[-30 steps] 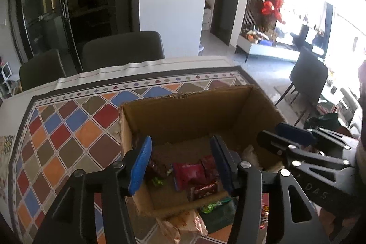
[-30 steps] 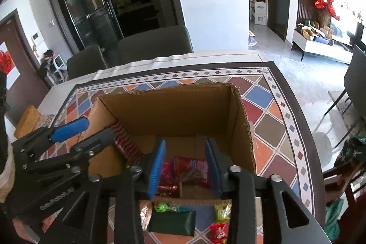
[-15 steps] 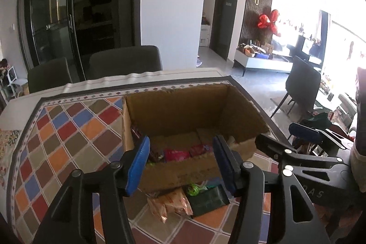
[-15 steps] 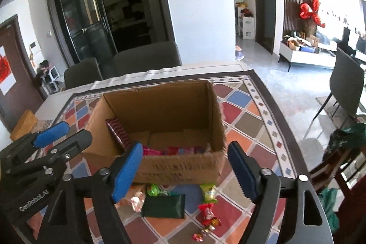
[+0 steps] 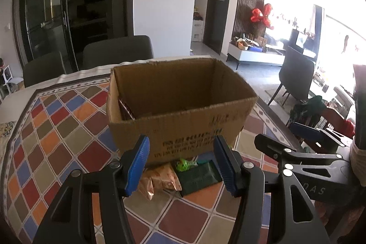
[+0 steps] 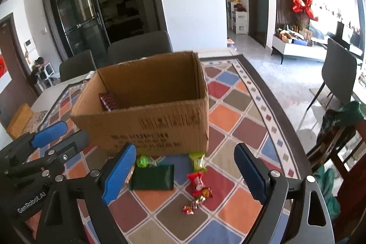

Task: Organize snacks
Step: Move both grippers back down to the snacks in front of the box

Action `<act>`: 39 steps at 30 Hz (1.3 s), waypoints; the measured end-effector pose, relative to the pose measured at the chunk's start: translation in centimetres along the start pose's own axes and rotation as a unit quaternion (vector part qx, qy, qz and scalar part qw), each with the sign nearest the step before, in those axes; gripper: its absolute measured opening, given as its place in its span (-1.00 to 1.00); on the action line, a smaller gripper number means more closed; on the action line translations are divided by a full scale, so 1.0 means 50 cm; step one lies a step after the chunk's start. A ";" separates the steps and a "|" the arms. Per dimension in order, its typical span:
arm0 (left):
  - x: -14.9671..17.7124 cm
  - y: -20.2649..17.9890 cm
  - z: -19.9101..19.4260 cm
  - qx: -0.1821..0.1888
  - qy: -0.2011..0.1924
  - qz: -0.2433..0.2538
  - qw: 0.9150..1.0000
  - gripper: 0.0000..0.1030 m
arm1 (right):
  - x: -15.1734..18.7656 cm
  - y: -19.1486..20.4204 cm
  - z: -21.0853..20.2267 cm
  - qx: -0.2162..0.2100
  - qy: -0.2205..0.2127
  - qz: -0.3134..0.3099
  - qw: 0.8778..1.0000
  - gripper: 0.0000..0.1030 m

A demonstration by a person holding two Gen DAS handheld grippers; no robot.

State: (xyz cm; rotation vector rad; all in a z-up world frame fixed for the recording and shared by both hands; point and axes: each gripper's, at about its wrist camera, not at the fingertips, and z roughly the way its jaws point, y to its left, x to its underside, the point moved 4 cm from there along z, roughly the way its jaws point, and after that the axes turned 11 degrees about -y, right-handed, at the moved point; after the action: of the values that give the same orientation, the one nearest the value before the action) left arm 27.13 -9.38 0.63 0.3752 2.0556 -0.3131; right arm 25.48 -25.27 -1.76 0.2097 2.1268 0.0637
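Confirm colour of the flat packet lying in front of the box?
Dark green flat packet, clearest in the right wrist view.

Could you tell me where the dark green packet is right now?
On the tablecloth before the cardboard box, the dark green packet lies beside the green candy.

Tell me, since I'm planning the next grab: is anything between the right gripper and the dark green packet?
Nothing visible is. The right gripper hangs open above the dark green packet, which lies flat on the tablecloth before the cardboard box, with a green candy beside it.
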 end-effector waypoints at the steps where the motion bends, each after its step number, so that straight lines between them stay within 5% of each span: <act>1: 0.007 -0.003 -0.001 0.000 0.000 0.003 1.000 0.11 | 0.010 -0.004 0.001 0.005 0.003 0.001 1.000 0.72; 20: 0.136 -0.043 0.043 0.101 0.013 0.117 0.988 0.11 | 0.159 -0.033 0.012 0.048 0.049 0.067 0.995 0.52; 32: 0.186 -0.096 0.106 0.147 0.006 0.277 0.950 0.12 | 0.213 -0.028 0.030 0.081 0.035 0.082 0.993 0.25; 39: 0.208 -0.114 0.155 0.170 0.030 0.302 0.938 0.12 | 0.237 -0.040 0.068 0.083 0.055 0.087 0.991 0.16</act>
State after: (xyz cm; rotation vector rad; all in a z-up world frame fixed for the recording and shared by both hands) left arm 26.19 -16.09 -11.79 1.2080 1.8312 -0.2773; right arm 21.93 -25.26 -13.73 0.4999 2.2198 0.0007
